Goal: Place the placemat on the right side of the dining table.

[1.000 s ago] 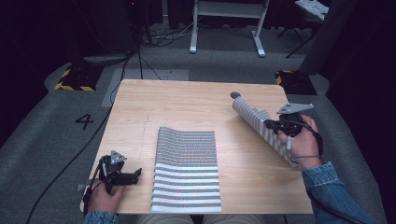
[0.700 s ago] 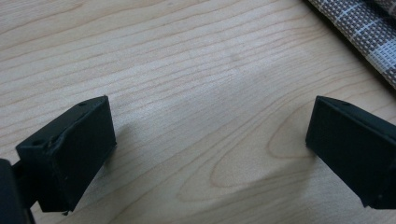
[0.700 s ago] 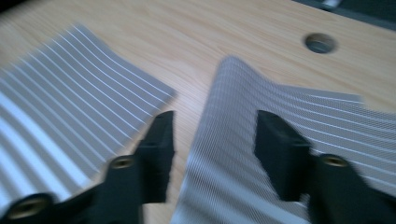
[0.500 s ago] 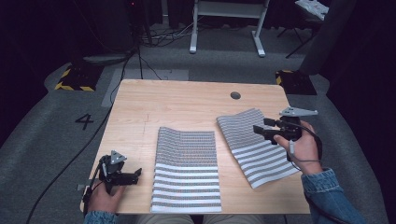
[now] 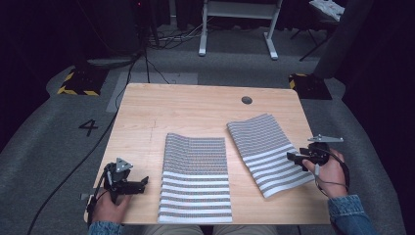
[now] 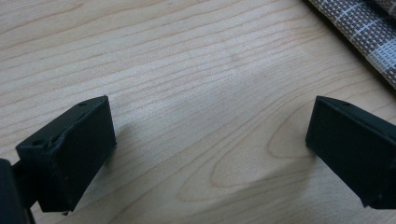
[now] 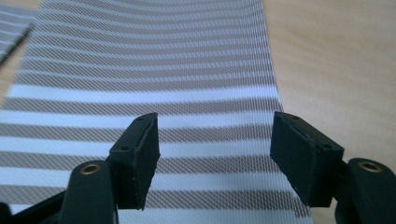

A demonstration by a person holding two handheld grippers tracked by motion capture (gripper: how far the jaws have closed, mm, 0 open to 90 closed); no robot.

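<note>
At the table's right edge the person's right hand (image 5: 329,171) holds the right gripper (image 5: 295,157) low and nearly level, pointing left over the near right side of a striped placemat (image 5: 268,149). Its jaws have just been opening and now stand apart, with nothing clamped; in the right gripper view the placemat's grey and white stripes lie flat beneath and between them. The left gripper (image 5: 142,183) rests near the front left corner, held by the left hand (image 5: 108,208), jaws wide over bare wood. A second striped placemat (image 5: 195,178) lies at the front centre of the light wooden table (image 5: 186,105), just beside the first. Grey carpet, cables and a white stand surround the table.
</note>
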